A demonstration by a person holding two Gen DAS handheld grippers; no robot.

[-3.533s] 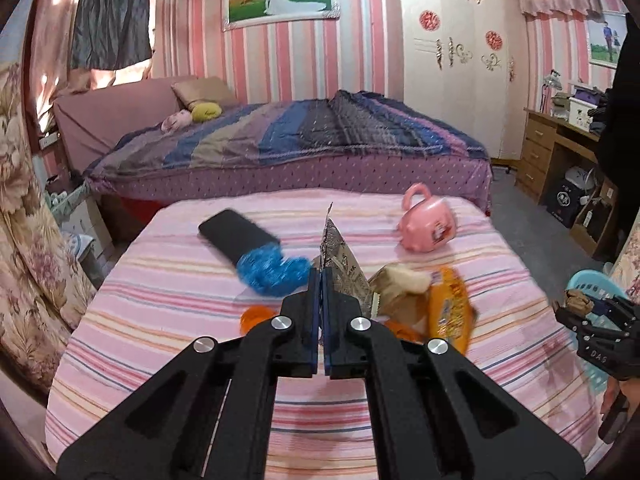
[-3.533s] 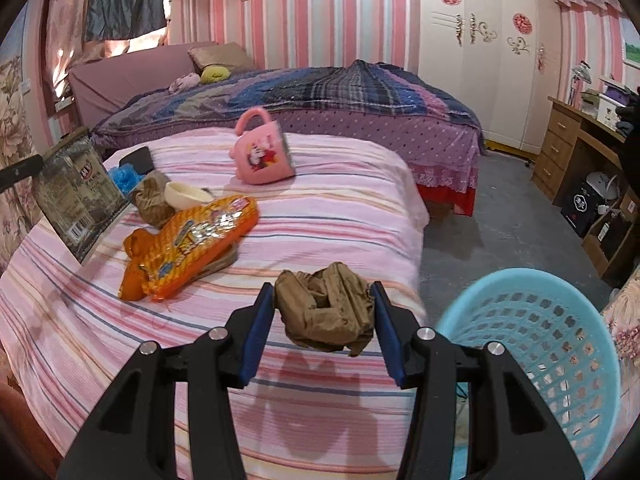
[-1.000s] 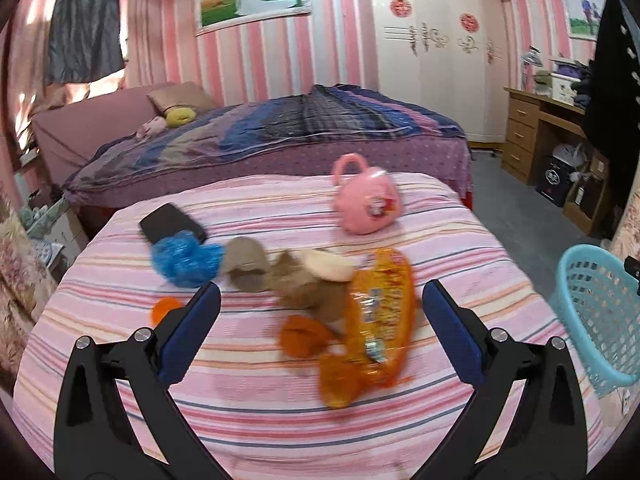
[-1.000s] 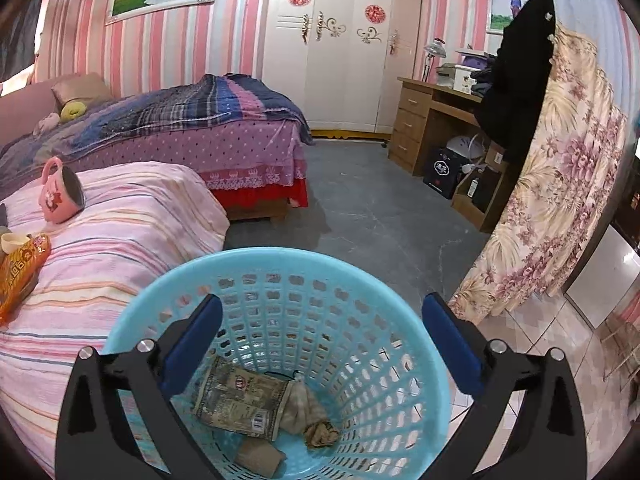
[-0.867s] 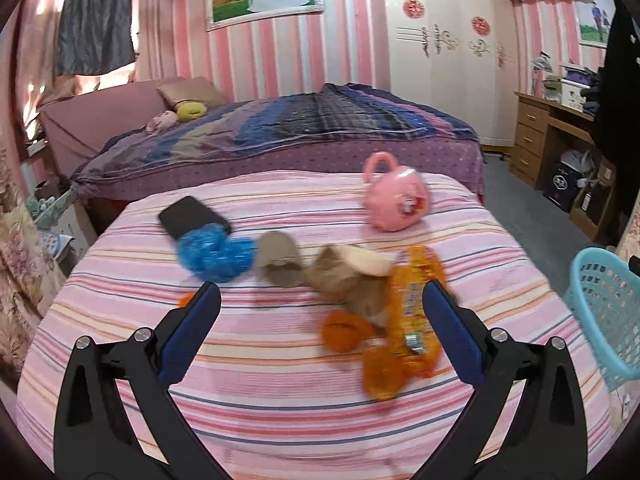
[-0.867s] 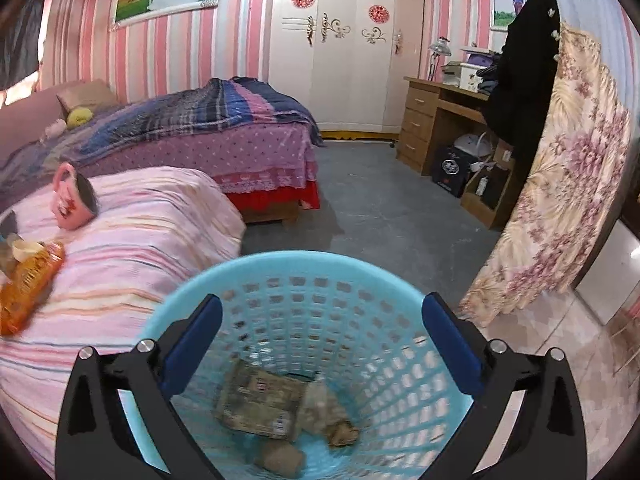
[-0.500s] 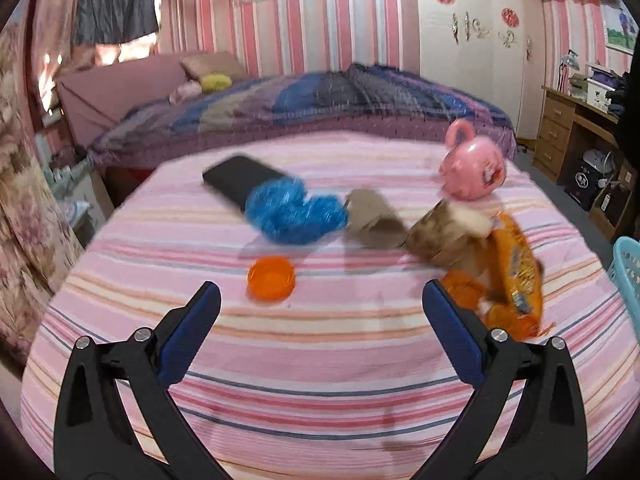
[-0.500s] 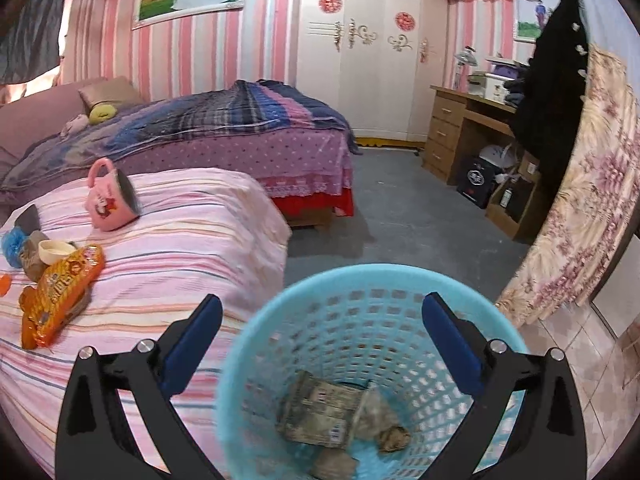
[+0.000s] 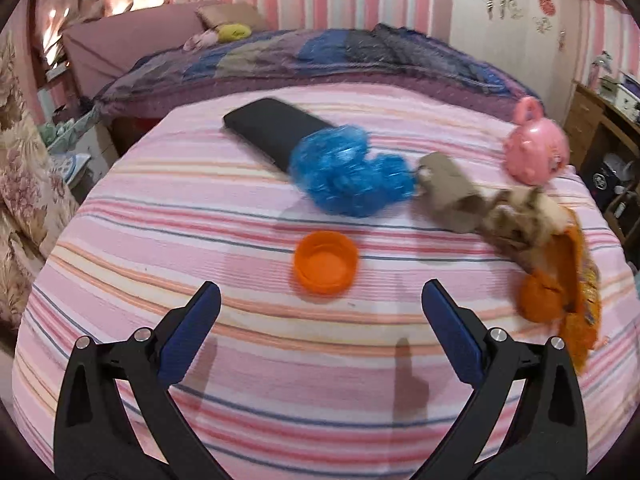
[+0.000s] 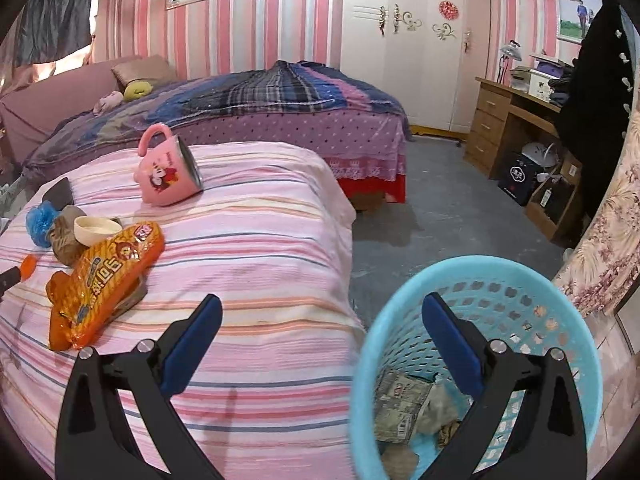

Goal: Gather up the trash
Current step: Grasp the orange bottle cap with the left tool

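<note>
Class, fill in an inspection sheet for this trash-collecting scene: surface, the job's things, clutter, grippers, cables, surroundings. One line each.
Surface: striped bedspread, wrinkled, carrying all the loose items.
Job's things: orange cap ahead of the left gripper; blue wad, brown paper and orange wrapper lie on the spread; basket on the floor holds a printed packet and scraps.
Clutter: pink mug tipped on its side; phone partly under the blue wad.
Grippers: left open, empty; right gripper open, empty, between bed and basket.
Cables: nothing seen.
Surroundings: second bed, wardrobe, desk.
</note>
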